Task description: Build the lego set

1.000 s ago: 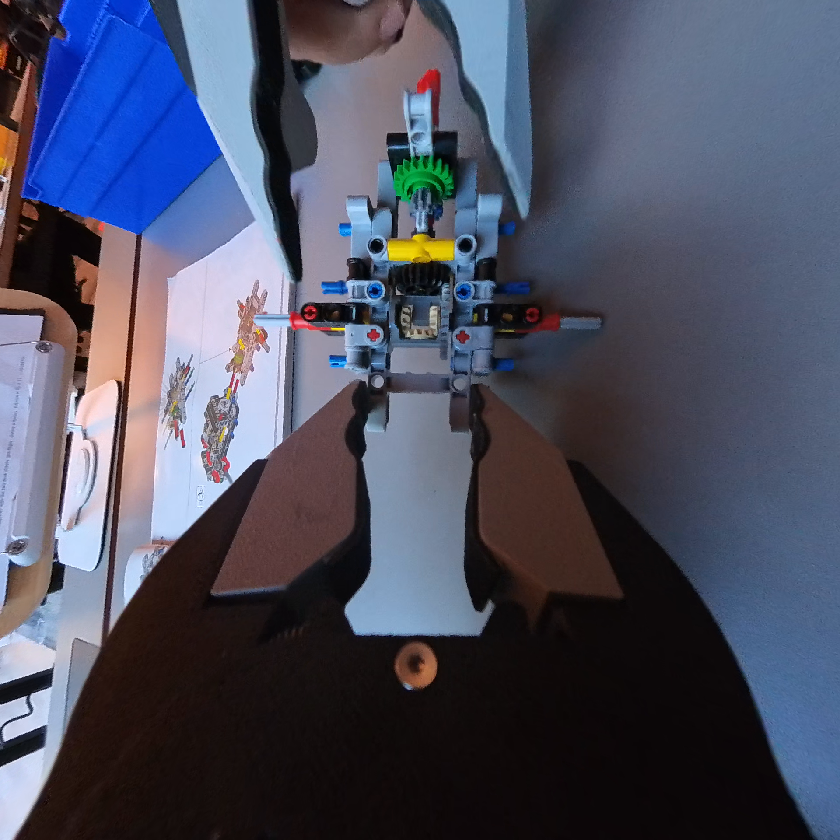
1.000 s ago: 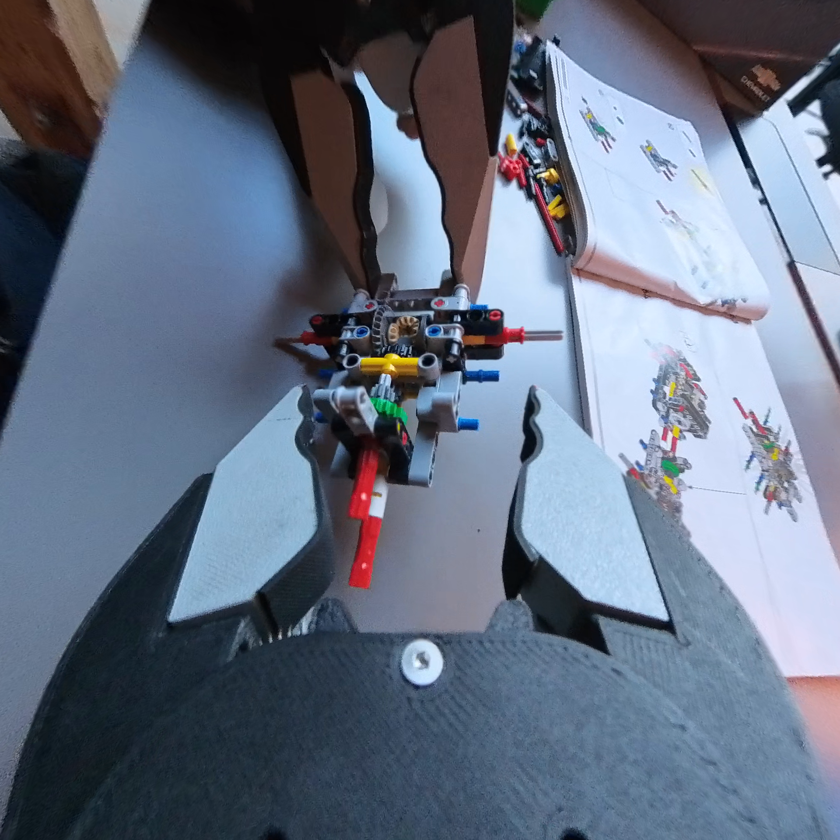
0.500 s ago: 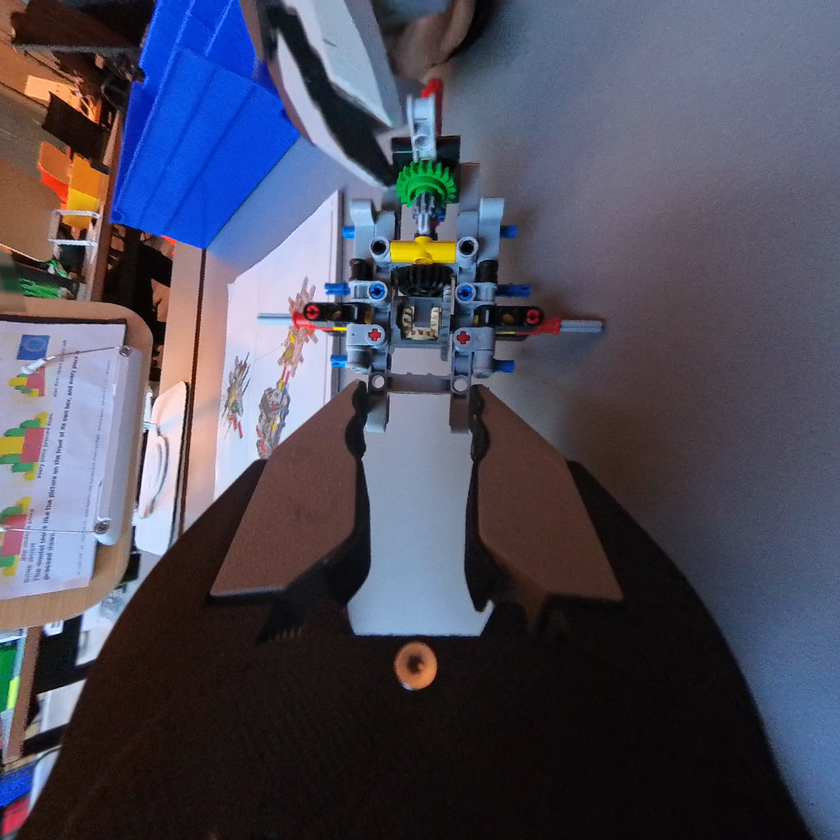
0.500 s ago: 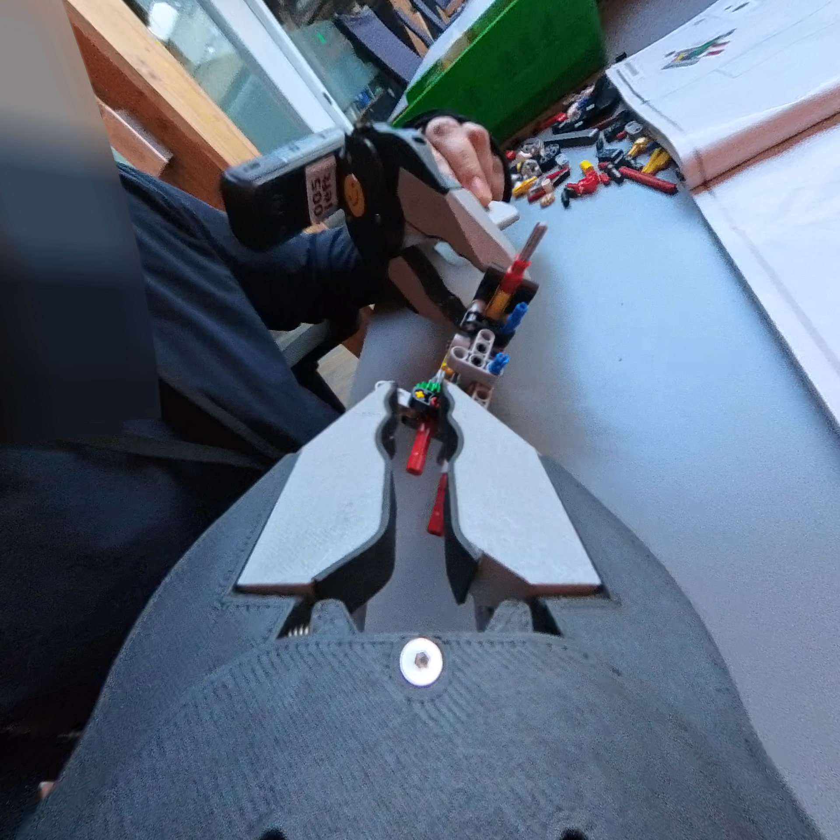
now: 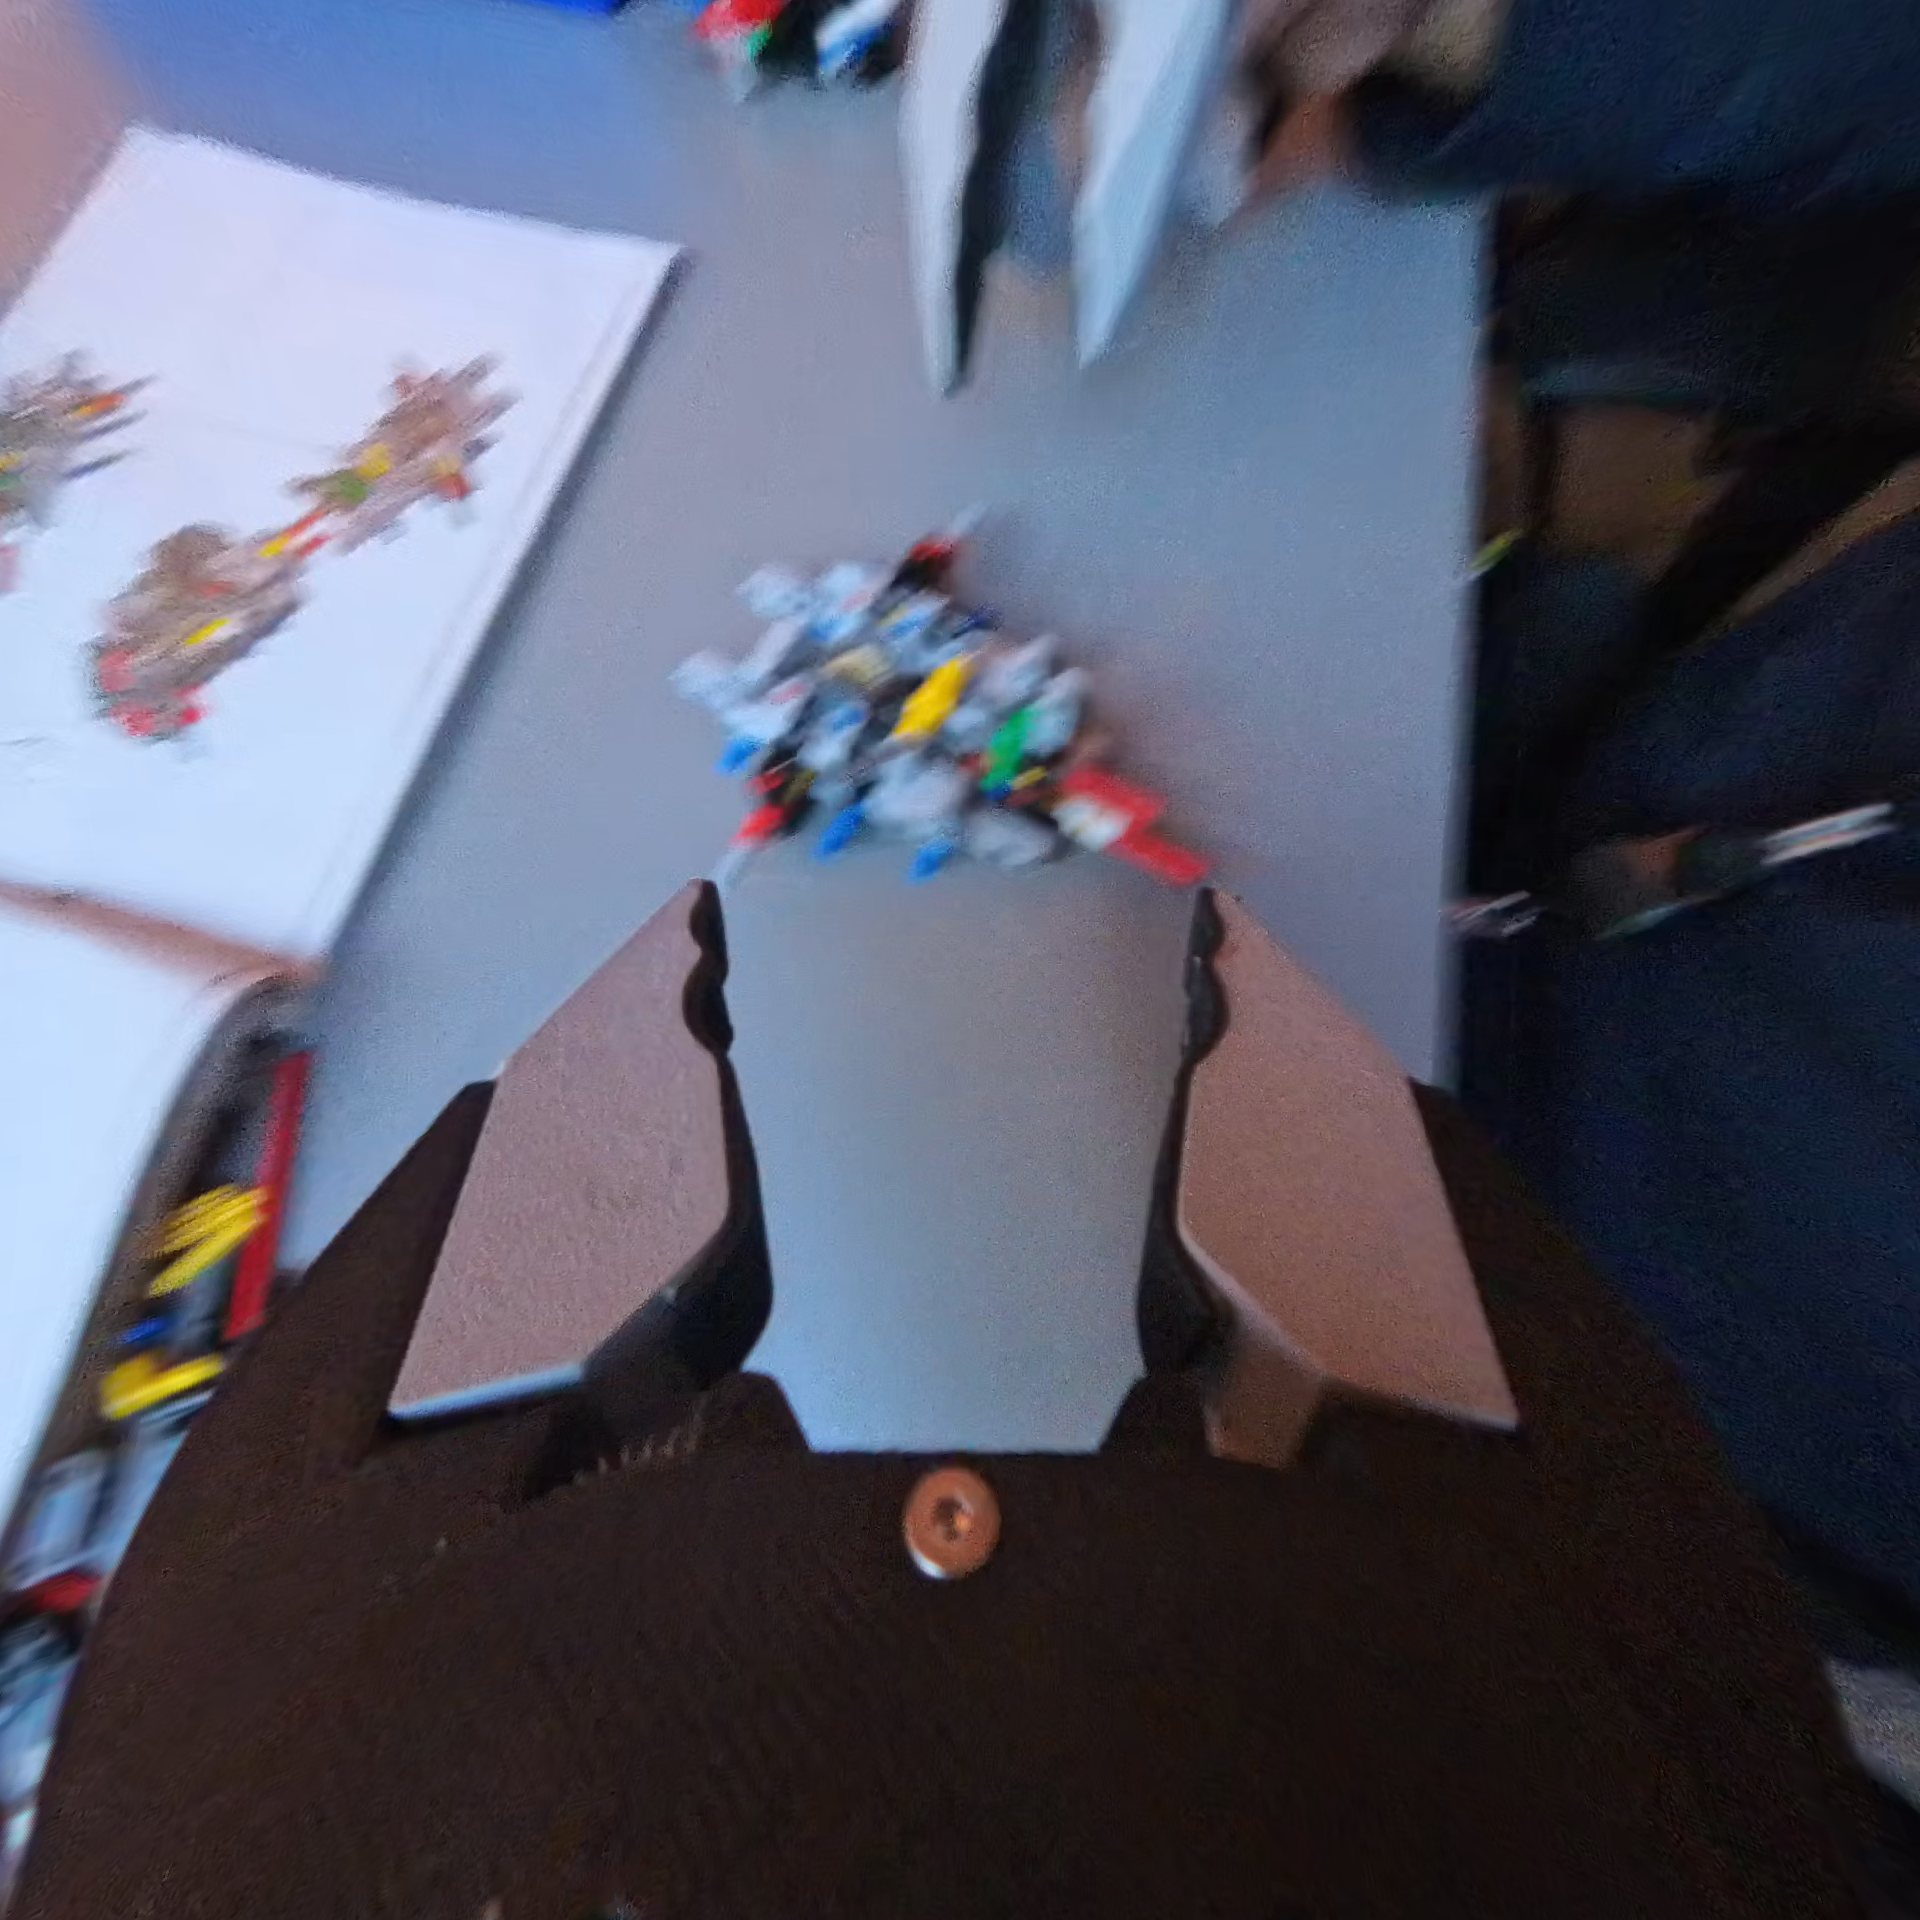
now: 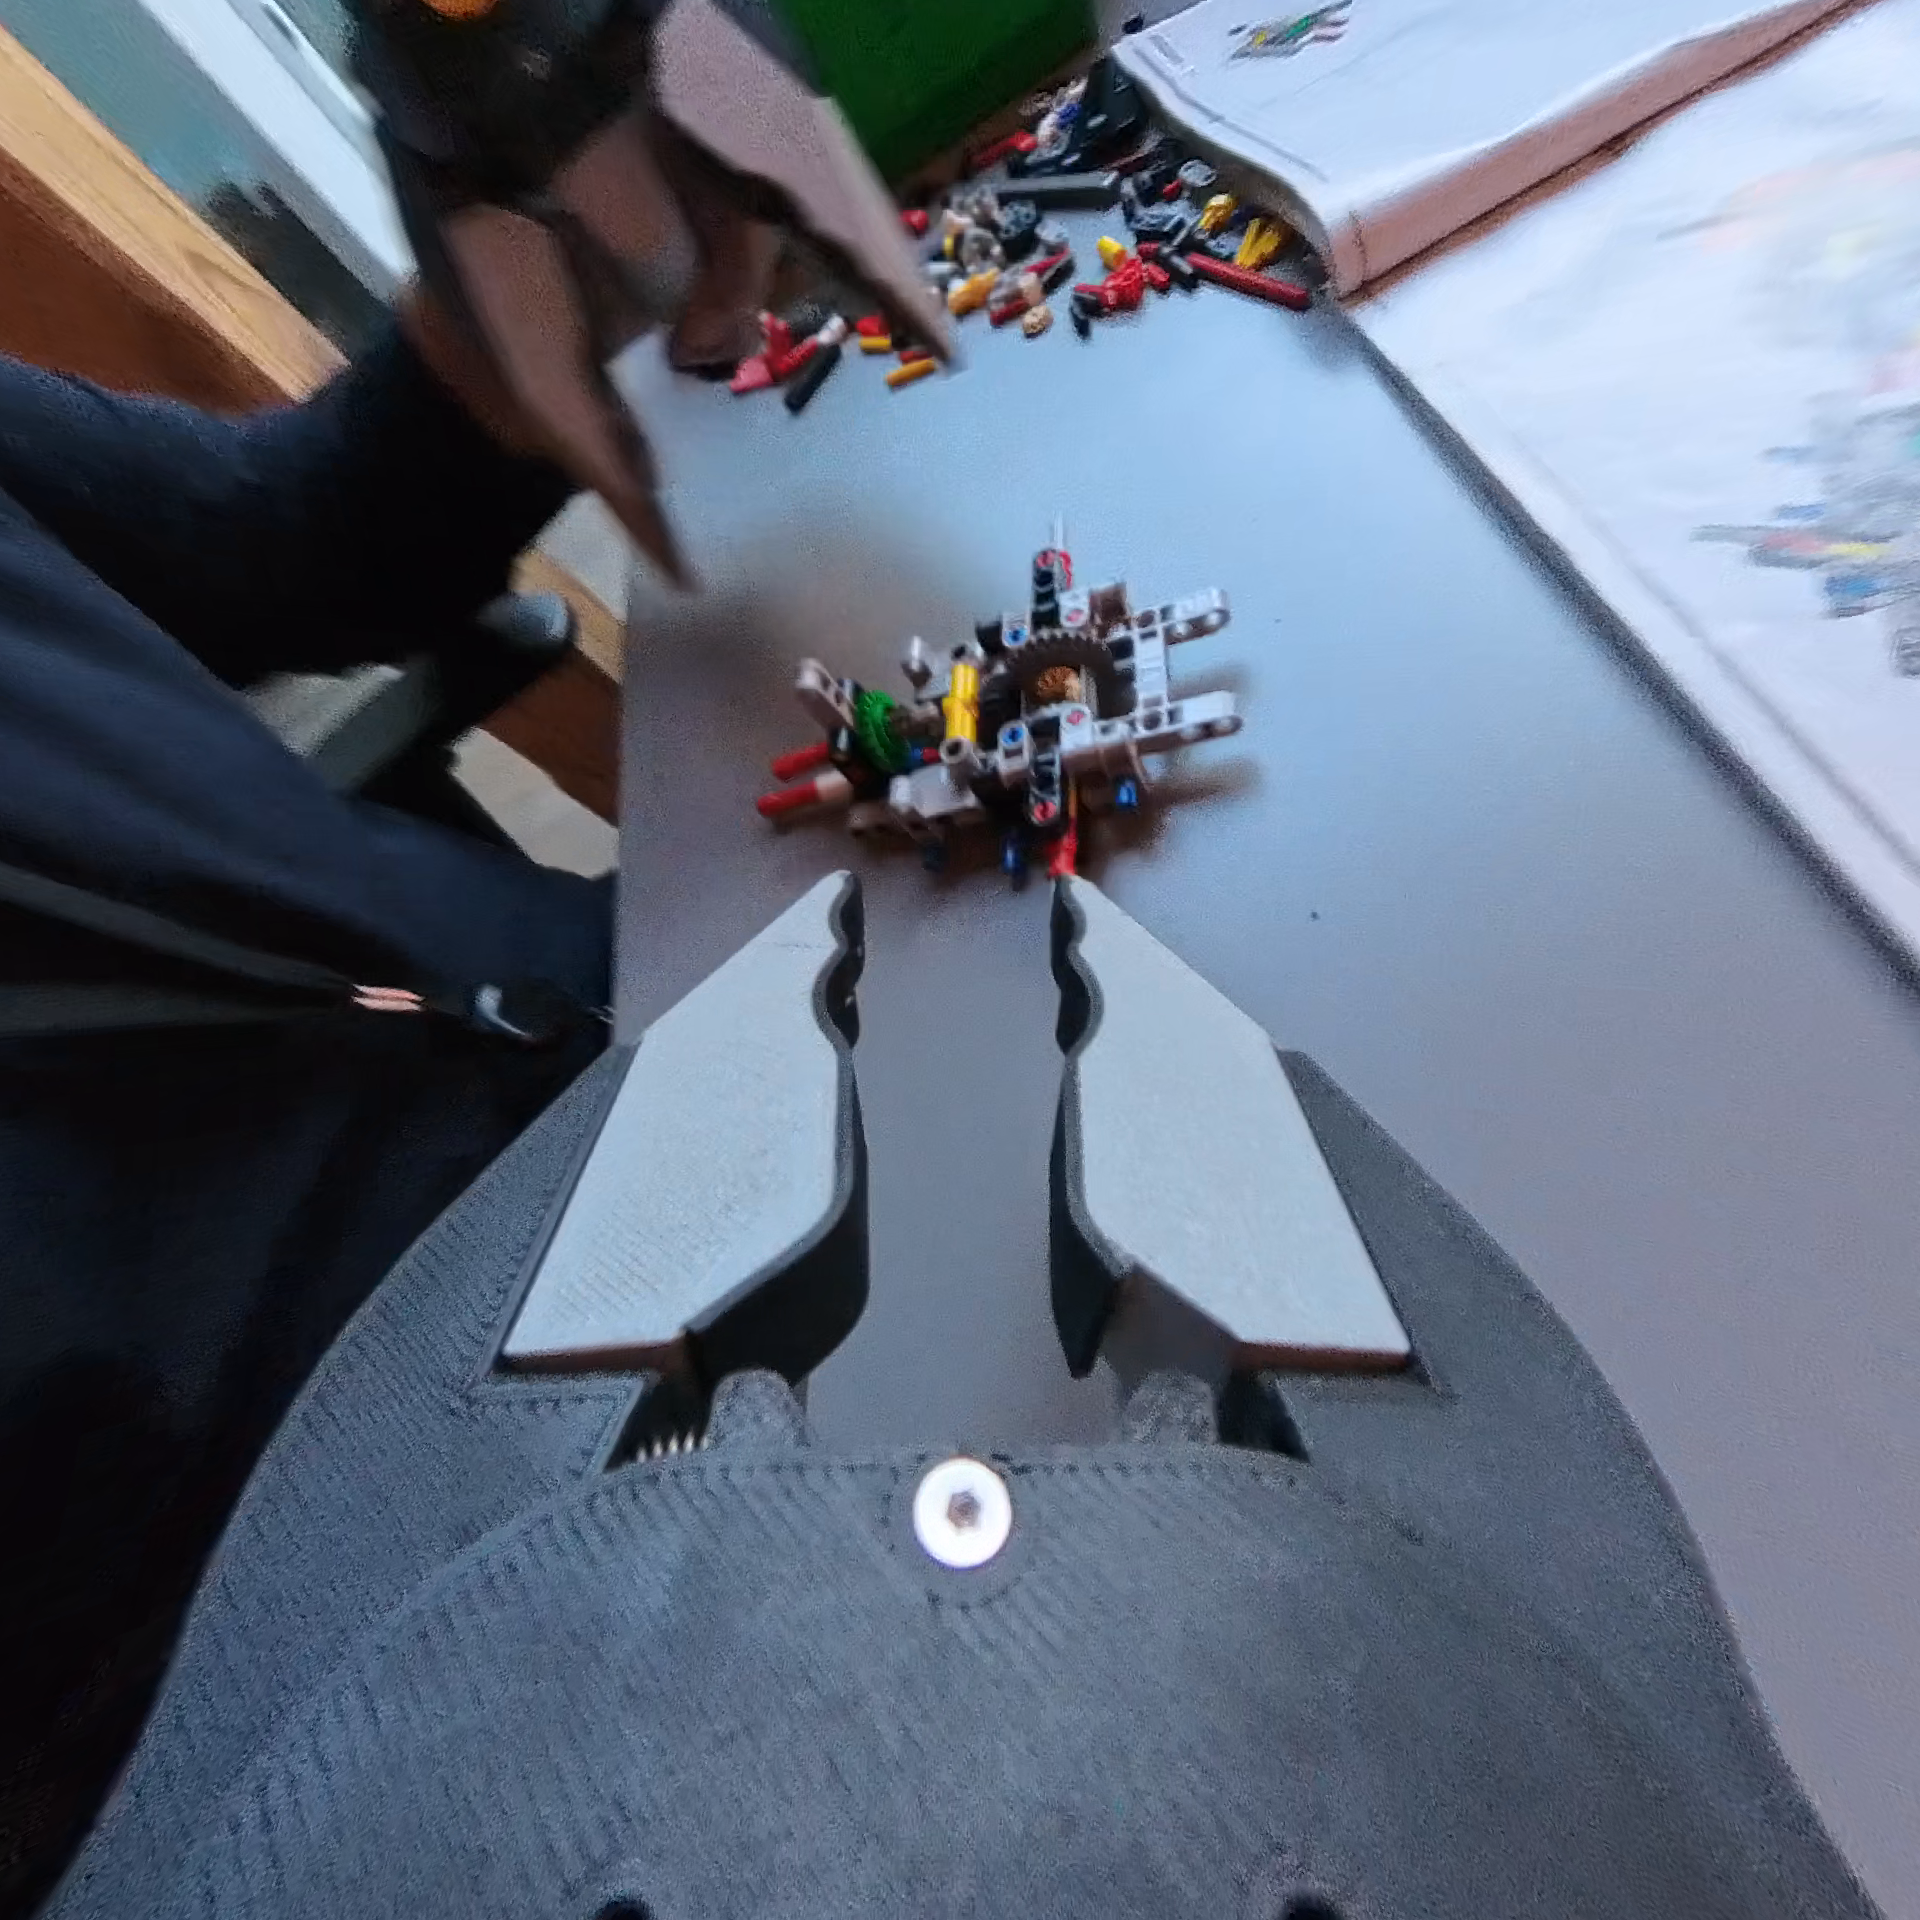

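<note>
Left wrist view shows us our left gripper [image 5: 956,904] with its brown-faced jaws spread wide and nothing between them, only bare grey counter [image 5: 1247,416]. Just beyond the fingertips lies the grey toy-brick gear assembly with yellow, green, blue and red parts [image 5: 904,717], resting on the counter and apart from both fingers; the picture is blurred, so we cannot make out its finer parts. At far left an open white instruction booklet with coloured drawings [image 5: 312,364] lies flat. At the far edge we see our right gripper [image 5: 1023,312] hanging over the counter, fingers pointing down, clear of the assembly.

Right wrist view shows that gripper's grey-faced jaws part-open [image 6: 956,904] with nothing held; counter shows through the gap. The assembly sits just past the tips, its near red-tipped axle very close to the right-hand finger [image 6: 1081,935], though we cannot tell whether they touch. A dark toothed gear [image 6: 1060,675] sits at its middle and two red pins [image 6: 795,779] stick out to the left. Our left gripper looms blurred at far left, above the counter. Behind it a scatter of loose small bricks in red, yellow and black [image 6: 1039,249] lies beside the booklet's edge, and a green bin [image 6: 935,73] stands at the far end.
</note>
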Tool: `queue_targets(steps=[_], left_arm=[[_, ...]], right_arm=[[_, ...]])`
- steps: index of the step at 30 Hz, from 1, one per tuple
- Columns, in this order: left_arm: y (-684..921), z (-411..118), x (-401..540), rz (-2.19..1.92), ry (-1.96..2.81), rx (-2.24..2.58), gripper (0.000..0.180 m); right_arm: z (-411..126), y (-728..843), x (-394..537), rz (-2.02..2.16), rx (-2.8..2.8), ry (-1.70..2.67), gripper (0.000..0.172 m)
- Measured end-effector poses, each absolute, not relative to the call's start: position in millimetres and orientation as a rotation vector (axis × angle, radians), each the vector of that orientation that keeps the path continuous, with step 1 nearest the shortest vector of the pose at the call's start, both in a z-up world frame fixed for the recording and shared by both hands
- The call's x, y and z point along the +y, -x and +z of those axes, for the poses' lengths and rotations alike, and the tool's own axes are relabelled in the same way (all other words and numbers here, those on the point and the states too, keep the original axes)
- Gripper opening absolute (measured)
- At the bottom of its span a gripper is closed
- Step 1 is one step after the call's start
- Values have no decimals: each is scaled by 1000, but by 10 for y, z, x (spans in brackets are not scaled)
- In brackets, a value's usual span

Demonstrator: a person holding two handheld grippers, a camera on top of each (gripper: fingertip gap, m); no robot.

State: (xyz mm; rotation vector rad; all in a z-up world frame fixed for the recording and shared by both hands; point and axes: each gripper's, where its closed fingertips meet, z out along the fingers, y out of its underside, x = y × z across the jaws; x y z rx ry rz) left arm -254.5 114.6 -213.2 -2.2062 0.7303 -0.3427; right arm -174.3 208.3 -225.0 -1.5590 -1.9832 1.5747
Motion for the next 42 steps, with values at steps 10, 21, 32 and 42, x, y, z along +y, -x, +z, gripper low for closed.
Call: queue_targets(steps=[10,21,32,42], left_arm=[[2514,-2282,1432,-118,2333,662,39],[2745,-2447,1741,-229,2324,1112,51],[2694,-2735,1720,-353,2255,1273,22],[2662,-2737,1693,-438,2167,1217,20]], right_arm=[[-2634,1787,1929,952,-2118,1259,3],[-2718,1956,1903,872,-2118,1272,15],[-2737,2036,1915,852,-2157,1202,0],[-2735,2047,1905,880,-2171,1230,0]])
